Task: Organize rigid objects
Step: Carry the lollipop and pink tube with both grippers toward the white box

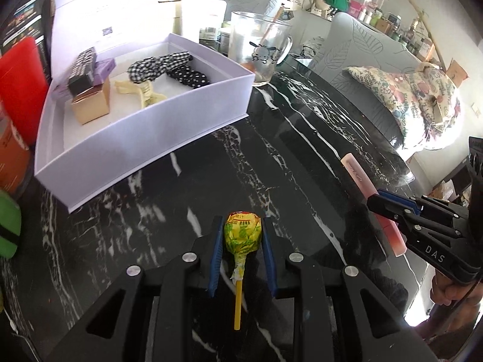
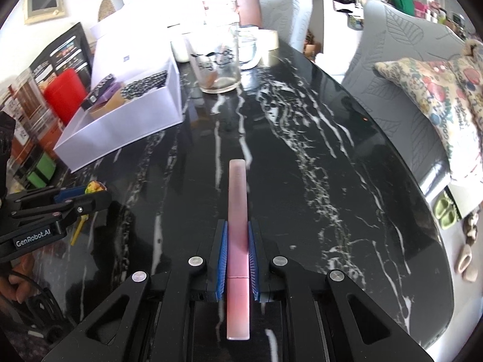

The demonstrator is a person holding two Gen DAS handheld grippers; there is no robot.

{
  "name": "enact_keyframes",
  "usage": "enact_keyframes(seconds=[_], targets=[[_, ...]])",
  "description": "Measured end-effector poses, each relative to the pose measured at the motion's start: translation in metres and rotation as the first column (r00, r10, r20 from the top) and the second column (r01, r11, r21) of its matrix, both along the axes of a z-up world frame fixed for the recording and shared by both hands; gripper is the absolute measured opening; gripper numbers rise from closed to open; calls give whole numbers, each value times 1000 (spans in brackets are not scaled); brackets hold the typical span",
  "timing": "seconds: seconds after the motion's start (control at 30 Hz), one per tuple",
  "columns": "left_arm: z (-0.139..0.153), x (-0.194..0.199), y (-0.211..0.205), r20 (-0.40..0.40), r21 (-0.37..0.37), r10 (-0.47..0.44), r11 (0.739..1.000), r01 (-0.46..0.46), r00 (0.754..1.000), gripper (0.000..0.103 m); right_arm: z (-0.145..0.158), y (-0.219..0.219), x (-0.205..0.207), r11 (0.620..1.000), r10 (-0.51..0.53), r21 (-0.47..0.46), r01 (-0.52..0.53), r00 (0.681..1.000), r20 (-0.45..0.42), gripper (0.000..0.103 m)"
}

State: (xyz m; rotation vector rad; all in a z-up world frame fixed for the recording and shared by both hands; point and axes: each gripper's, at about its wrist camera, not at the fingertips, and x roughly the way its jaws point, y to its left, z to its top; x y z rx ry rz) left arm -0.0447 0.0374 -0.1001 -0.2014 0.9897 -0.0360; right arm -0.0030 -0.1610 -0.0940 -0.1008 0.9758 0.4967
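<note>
A yellow-green wrapped lollipop (image 1: 241, 235) with a yellow stick sits between the fingers of my left gripper (image 1: 241, 226), which is shut on its head, low over the black marble table (image 1: 302, 157). My right gripper (image 2: 238, 232) is shut on a long pink tube (image 2: 238, 211) that points forward along the fingers; it also shows in the left wrist view (image 1: 359, 178). An open white box (image 1: 187, 126) stands at the far left, holding small cartons, a cream hair claw and checked and dotted fabric pieces. The box also shows in the right wrist view (image 2: 126, 129).
A glass mug (image 1: 259, 48) with a cartoon print stands behind the box, with cups and jars beyond it. A red case (image 1: 21, 87) and green object (image 1: 9, 226) sit at the left edge. Grey chairs and a floral cushion (image 1: 407, 96) lie past the table's right edge.
</note>
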Motion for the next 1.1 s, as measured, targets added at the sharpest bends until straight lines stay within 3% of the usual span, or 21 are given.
enact_keyframes(seconds=[0.47,1.1], targets=[[16,-34,29,21,29,136,990,-137,990,24,6,47,-20,985,173,26,-173,985,20,13],[31,-72,61,74,37,283,957,-286,956,24,14,112,-67,906,420,35,-422,906,42,13]])
